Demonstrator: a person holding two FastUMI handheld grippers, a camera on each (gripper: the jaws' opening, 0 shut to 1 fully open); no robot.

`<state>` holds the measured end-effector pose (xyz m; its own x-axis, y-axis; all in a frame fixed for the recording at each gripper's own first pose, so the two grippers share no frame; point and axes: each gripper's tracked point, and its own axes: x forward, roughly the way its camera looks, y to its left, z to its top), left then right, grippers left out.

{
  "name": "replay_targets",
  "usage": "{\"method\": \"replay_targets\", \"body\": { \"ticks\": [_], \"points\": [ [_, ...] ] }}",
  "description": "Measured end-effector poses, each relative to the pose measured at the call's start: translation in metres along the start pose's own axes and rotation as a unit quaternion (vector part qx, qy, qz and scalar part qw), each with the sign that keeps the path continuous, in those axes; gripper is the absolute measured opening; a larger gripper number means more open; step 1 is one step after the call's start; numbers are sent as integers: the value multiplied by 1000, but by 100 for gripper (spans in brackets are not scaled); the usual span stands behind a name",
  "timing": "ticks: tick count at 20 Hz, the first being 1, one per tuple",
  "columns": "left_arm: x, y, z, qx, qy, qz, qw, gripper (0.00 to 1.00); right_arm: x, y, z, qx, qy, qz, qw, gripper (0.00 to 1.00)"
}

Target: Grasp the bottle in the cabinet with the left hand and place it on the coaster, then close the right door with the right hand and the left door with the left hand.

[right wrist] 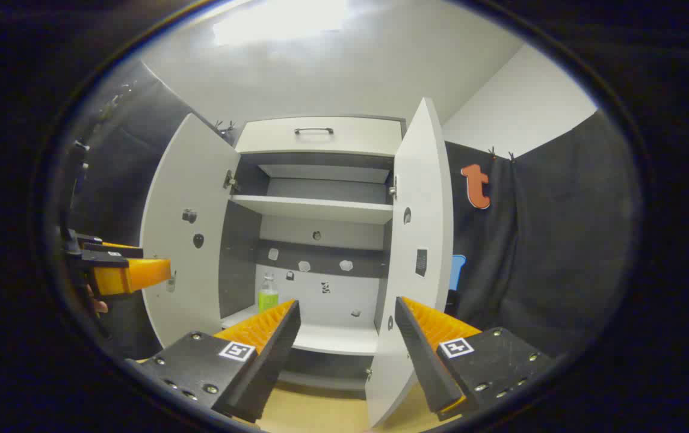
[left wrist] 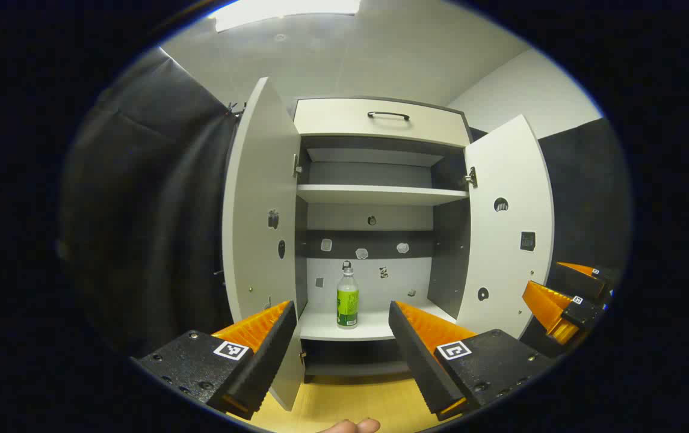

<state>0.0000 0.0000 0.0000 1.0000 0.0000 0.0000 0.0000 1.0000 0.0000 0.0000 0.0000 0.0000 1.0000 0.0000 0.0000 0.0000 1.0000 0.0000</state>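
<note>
1. My left gripper (left wrist: 341, 337) gaped wide, holding nothing.
2. The bottle (left wrist: 347, 299) stood upright, far inside the cabinet (left wrist: 380, 195) on its lower shelf.
3. It looked light and slippery; I would grip mid-body.

1. This is a test booth made to look like a bit of a home.
2. Black cloth (left wrist: 151, 198) hangs as walls on both sides.
3. A small cabinet (left wrist: 380, 120) stands in the middle with both doors open.
4. Plain white room walls (right wrist: 519, 102) and a bright ceiling light (left wrist: 284, 9) show above the cloth.
</note>
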Motion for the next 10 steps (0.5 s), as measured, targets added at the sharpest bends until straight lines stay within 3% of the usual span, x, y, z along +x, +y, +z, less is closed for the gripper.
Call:
{"method": "replay_targets", "body": {
  "ticks": [4, 10],
  "points": [
    [17, -4, -5, 1, 4, -25, 1000, 98, 15, 6, -2, 0, 4, -3, 1000, 96],
    [48, 7, -22, -13, 14, -35, 999, 98, 34, 13, -7, -5, 3, -6, 1000, 96]
  ]
}}
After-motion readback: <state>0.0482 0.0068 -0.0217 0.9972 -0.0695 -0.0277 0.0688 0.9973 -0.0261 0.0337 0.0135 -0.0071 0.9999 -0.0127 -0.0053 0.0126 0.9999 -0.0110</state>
